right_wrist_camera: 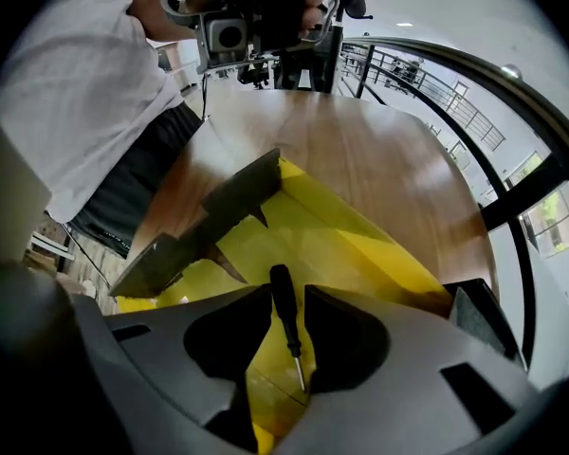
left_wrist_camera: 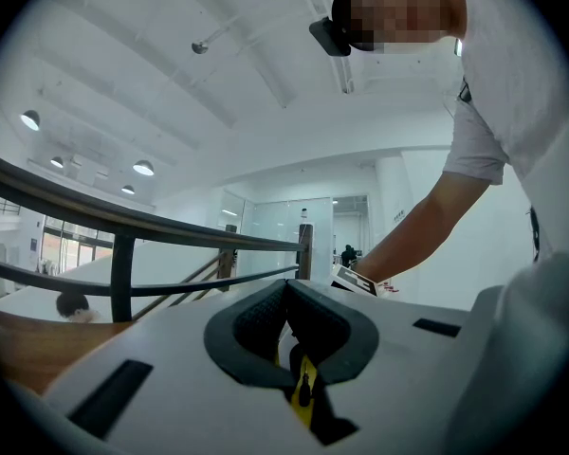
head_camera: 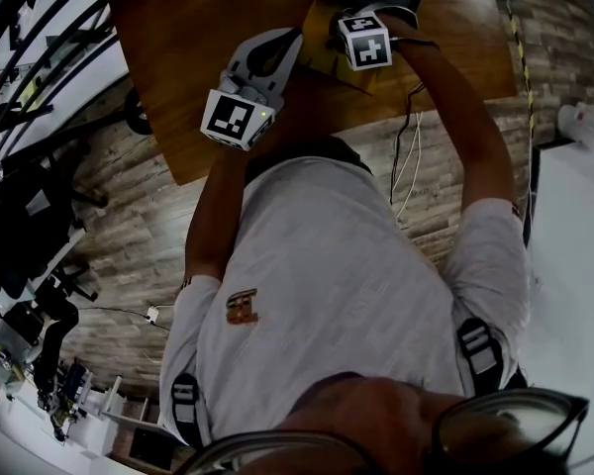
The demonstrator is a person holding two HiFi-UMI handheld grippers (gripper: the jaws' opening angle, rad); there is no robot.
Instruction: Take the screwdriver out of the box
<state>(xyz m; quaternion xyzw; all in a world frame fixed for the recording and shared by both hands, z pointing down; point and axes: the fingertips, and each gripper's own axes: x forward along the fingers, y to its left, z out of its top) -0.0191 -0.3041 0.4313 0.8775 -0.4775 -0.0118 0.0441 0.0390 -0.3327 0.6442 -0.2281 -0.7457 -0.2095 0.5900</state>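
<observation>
Currently logging the right tool [right_wrist_camera: 287,289] aimed steeply down into an open yellow cardboard box [right_wrist_camera: 360,245] on a brown wood-grain desk [right_wrist_camera: 360,140]. Found its jaws standing apart, fairly wide, with a slim screwdriver with black handle and thin metal shaft [right_wrist_camera: 285,322] lying between them on the yellow inside of the box, shaft end toward the tool's base. Could not see either pad pressing on the handle: pad at picture left just beside it, a sliver of yellow showing on the other side. Noted a dark grey box flap [right_wrist_camera: 218,218] folded outward at the left of the right gripper view, jagged along its edge. Read the left tool [left_wrist_camera: 286,292] as closed, black ribbed pads meeting at the tips with nothing gripped there, pointing level past a dark metal railing [left_wrist_camera: 123,226] toward round ceiling lamps [left_wrist_camera: 143,168]. Picked out, in the head view, the left tool's marker cube [head_camera: 240,117] over the desk's near edge, close to the person's grey T-shirt [head_camera: 327,265], and the right tool's marker cube [head_camera: 364,40] farther in. Spotted white cables [head_camera: 408,166] hanging off the desk edge above a wood-plank floor [head_camera: 129,245].
</observation>
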